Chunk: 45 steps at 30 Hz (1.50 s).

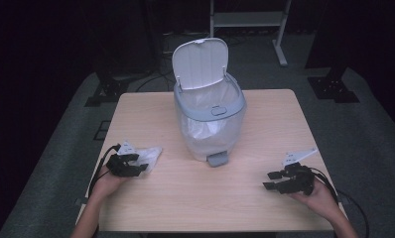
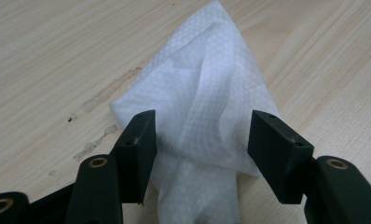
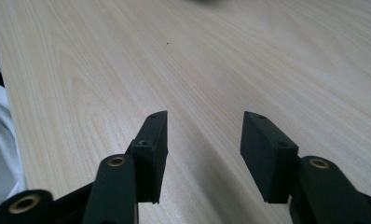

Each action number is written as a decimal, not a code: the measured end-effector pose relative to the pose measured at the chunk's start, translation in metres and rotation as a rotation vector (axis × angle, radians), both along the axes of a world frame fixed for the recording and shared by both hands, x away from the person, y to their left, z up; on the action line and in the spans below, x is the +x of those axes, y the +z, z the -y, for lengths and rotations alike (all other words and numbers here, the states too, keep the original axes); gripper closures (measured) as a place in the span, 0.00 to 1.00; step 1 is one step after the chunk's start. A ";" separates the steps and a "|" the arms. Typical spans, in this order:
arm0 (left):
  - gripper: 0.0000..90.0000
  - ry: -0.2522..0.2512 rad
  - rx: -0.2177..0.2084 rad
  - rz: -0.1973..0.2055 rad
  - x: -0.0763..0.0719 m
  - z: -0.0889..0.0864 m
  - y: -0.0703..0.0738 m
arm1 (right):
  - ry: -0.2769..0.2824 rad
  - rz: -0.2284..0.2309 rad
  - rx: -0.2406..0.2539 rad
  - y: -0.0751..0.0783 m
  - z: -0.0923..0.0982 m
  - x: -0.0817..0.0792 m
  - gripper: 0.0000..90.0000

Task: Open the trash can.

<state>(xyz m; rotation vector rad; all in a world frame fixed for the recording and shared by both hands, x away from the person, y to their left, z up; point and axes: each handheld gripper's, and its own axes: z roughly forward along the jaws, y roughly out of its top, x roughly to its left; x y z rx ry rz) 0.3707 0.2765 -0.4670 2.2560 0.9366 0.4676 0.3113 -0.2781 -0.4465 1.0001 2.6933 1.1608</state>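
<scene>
A crumpled white tissue point(image 1: 150, 153) lies on the wooden table point(image 1: 270, 129) near its left edge. My left gripper point(image 1: 138, 166) is lowered over it. In the left gripper view the tissue point(image 2: 207, 93) runs between the two black jaws of the left gripper point(image 2: 203, 120); its edges reach both pads, and the jaws stand apart without a clear squeeze. My right gripper point(image 1: 268, 180) rests near the table's front right, open, with only bare wood between its jaws point(image 3: 204, 119).
A grey pedal bin point(image 1: 210, 111) with a clear liner stands at the table's middle back, its white lid point(image 1: 200, 62) raised and its pedal point(image 1: 218, 159) facing me. A white frame point(image 1: 247, 20) and dark stands surround the table on the grey floor.
</scene>
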 end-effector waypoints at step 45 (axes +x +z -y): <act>0.94 -0.161 -0.041 -0.057 -0.015 0.001 0.071 | -0.033 0.007 0.004 -0.014 0.003 -0.007 0.46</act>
